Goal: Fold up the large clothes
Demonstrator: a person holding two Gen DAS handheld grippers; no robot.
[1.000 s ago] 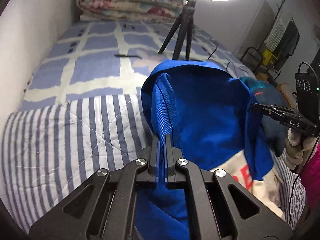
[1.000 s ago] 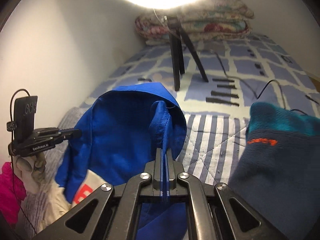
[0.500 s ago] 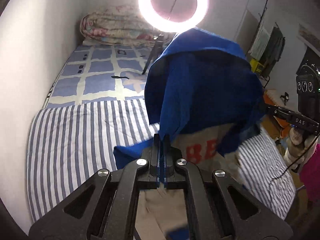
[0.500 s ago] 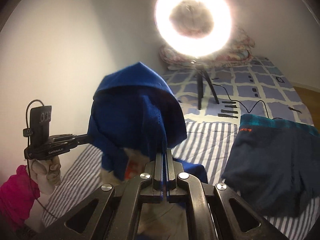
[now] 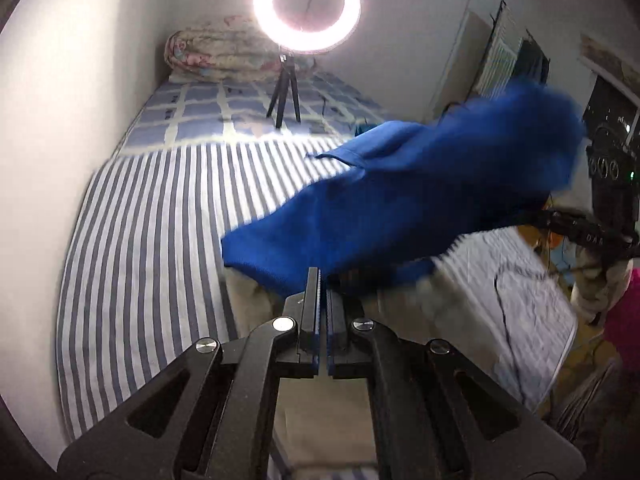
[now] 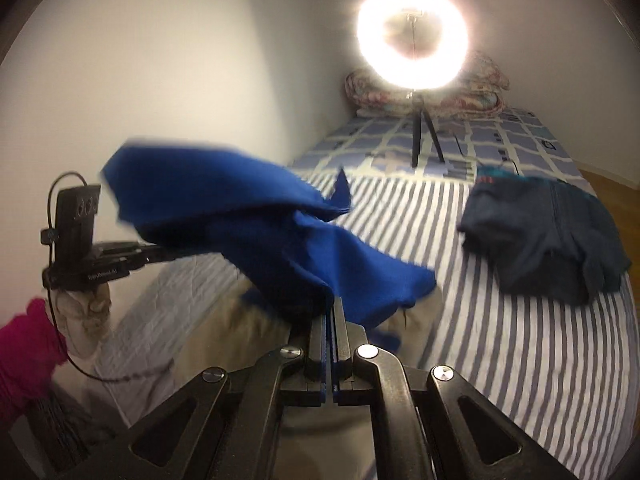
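A blue and beige garment (image 5: 400, 208) hangs in the air over the striped bed, blurred by motion. My left gripper (image 5: 322, 280) is shut on its blue edge. My right gripper (image 6: 333, 312) is shut on another blue edge of the same garment (image 6: 256, 216). The blue part billows up and sideways between the two grippers; the beige part hangs below (image 6: 240, 320). In the left wrist view the right gripper (image 5: 576, 228) shows at the right edge. In the right wrist view the left gripper (image 6: 112, 264) shows at the left.
The striped bed sheet (image 5: 152, 232) spreads below. A dark navy folded garment (image 6: 548, 236) lies on the bed's right side. A ring light on a tripod (image 5: 306, 8) stands mid-bed, with a rolled quilt (image 5: 216, 56) behind it. The white wall runs along the left.
Both grippers have risen and tipped up over the bed. The garment has swung from hanging upright to billowing out flat and sideways. Both jaws stay shut on it.
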